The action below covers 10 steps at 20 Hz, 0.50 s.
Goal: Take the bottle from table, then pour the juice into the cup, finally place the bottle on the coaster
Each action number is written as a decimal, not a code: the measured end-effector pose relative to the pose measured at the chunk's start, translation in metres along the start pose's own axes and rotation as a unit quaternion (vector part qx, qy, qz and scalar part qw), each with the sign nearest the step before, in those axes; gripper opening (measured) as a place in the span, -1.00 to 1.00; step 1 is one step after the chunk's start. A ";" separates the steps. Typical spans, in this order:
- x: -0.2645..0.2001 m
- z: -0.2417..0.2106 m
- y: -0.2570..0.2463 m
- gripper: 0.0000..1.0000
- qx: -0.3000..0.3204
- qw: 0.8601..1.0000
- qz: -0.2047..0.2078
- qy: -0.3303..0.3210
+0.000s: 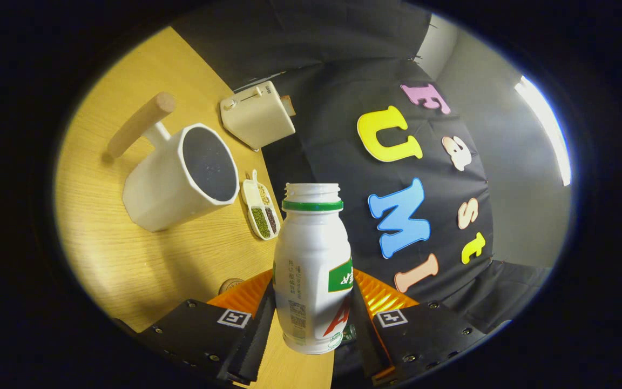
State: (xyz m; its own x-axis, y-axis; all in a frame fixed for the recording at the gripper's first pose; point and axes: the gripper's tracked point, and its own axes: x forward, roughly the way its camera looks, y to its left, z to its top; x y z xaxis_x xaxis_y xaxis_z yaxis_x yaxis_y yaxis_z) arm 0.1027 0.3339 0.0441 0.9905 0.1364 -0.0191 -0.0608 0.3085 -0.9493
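Bottle [312,270] is clamped between the fingers [257,319], long axis running straight ahead, open mouth pointing away. Gripper [311,324] is rolled sideways; cup [181,178] sits beyond the bottle on the table [106,237].

White uncapped bottle [311,270] with green neck ring, gripped between tongs [311,319], white cup [181,178] beyond it

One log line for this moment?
hand-held gripper: shut on bottle | bottle: open, lifted, tilted | cup: beyond, on table | pour: not started
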 end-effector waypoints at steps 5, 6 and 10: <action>0.000 0.004 -0.001 0.39 -0.036 0.999 -0.008 -0.004; 0.002 0.004 -0.002 0.39 -0.042 0.999 -0.009 -0.005; 0.001 0.007 -0.004 0.39 -0.075 0.997 -0.015 -0.005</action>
State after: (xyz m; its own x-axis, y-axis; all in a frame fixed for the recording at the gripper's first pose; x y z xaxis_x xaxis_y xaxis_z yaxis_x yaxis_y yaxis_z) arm 0.1029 0.3397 0.0504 0.9903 0.1386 0.0120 -0.0117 0.1691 -0.9855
